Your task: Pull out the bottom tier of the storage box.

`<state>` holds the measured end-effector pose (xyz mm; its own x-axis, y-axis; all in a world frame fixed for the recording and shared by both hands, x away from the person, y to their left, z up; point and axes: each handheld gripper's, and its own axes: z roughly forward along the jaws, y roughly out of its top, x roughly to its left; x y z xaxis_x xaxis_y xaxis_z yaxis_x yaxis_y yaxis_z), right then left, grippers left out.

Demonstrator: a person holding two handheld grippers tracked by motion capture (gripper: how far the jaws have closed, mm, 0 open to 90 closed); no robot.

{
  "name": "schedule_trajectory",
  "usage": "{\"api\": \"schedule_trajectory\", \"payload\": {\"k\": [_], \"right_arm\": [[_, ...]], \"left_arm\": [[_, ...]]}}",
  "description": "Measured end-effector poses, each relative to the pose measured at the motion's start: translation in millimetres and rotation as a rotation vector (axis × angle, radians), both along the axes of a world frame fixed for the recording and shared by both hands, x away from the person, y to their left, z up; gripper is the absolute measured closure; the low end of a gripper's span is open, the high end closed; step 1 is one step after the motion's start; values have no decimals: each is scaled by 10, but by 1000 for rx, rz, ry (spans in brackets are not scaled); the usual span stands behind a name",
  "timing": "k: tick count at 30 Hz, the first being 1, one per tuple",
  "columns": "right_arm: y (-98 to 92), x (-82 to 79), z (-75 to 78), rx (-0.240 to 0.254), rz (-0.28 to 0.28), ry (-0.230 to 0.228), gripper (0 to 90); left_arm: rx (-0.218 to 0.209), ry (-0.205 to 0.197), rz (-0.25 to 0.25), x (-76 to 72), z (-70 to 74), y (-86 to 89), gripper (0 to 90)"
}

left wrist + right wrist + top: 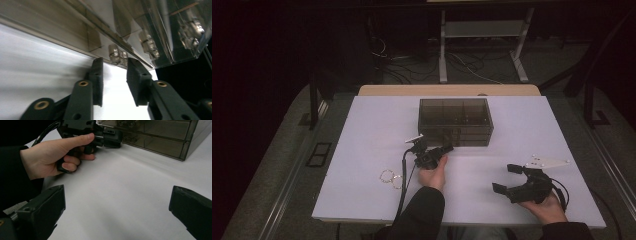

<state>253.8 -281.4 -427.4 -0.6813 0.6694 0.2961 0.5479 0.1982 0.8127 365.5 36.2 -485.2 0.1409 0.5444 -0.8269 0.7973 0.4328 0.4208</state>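
— What was the person working on?

— A smoked, see-through drawer box, dark brown plastic, sitting in the upper middle of the high view. Its top was split into compartments, with shallow drawers stacked below. In the left gripper view the box ran across the upper frame, and small clear knobs showed on the drawer fronts; one drawer knob sat just above the gap between the jaws.

— So the left gripper had it?

— Not that I could see. The left gripper lay at the box's lower front edge, just below centre of the high view. Its own camera showed the left gripper with a narrow gap between the pads, the knob close to the tips, and nothing pinched; the pads pressed on nothing.

— And the other one?

— The right gripper rested at the lower right of the high view, jaws spread wide, holding nothing. In its own view the right gripper had only bare table between the pads, with the left hand at upper left.

— What did it all stand on?

— A white table, matte and plain, with a wooden edge at the far side. The room was dim; grey floor either side, and cables and a pale metal stand at the top of the frame.

— Anything else about?

— Some thin rings at lower left, well apart from the box, and a white flat piece just above the right gripper. Neither lay between the left gripper and the drawers.
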Motion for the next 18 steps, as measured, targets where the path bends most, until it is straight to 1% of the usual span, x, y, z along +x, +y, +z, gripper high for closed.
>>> {"api": "schedule_trajectory", "payload": {"k": [2, 3, 6, 10, 13, 17, 18], "right_arm": [[0, 0, 0, 0, 1, 0, 1], [1, -1, 0, -1, 1, -1, 1], [0, -1, 1, -3, 2, 0, 1], [-2, 1, 0, -3, 1, -1, 1], [-8, 3, -1, -4, 3, -5, 0], [-8, 5, -2, -5, 5, -6, 1], [-6, 5, -2, -4, 5, -8, 1]], "left_arm": [[2, 3, 3, 4, -3, 2, 688], [10, 1, 0, 11, -5, -4, 698], [10, 1, 1, 18, -10, -9, 712], [0, 7, 3, 34, -14, -16, 717], [-9, 6, 2, 43, -22, -26, 734], [-10, 2, -1, 45, -30, -36, 748], [-13, 11, 3, 47, -30, -44, 751]]}}
